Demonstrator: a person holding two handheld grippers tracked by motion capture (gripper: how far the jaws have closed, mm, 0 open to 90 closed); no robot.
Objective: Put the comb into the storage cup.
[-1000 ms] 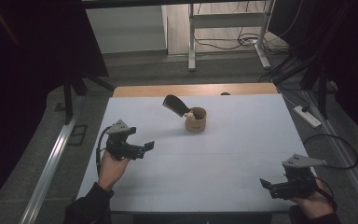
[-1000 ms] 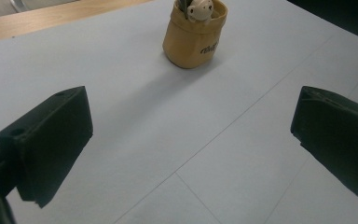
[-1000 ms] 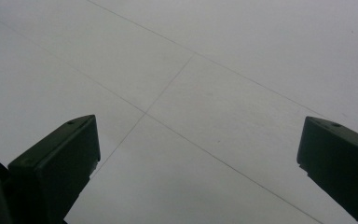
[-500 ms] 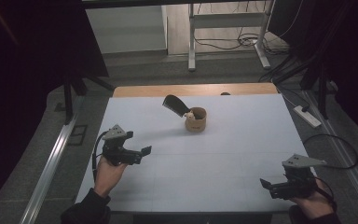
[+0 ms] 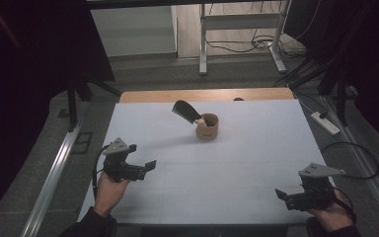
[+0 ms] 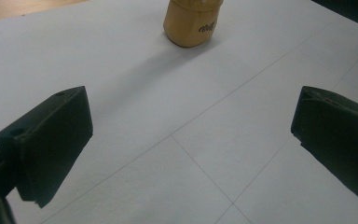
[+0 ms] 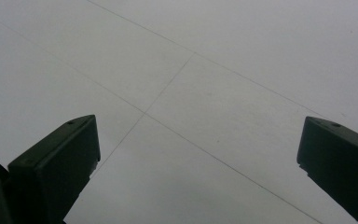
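White tabletop [image 5: 237,163], marked with thin grid lines, is seen under both grippers; a strip of bare wood [image 5: 207,95] is noted along its far edge.

Left side: the left gripper [image 5: 145,167] is held in a hand [image 5: 109,186] above the near left part of the table, well apart from everything else. Its jaws are spread wide with nothing between them. In the left gripper view, the two black pads [image 6: 51,140] are seen far apart over bare tabletop, and a tan cup [image 6: 192,23] is seen beyond them at the top of the frame, with dark printing on its side.

Centre: the tan cup [image 5: 207,127] is placed upright on the far middle of the table, near the wooden strip. A dark scoop-like tool [image 5: 186,110] is seen leaning out of the cup, tilted up and to the left. Something pale is glimpsed at the cup's mouth; what it is cannot be told. A faint shadow is cast to the cup's left.

Right side: the right gripper [image 5: 282,195] is held in a hand [image 5: 331,213] at the near right corner of the table, well apart from the cup. Its jaws are likewise spread wide and empty; in the right gripper view, plain tabletop with crossing grid lines is seen between them. A black cable [image 5: 355,163] is seen looping off the table's right edge.
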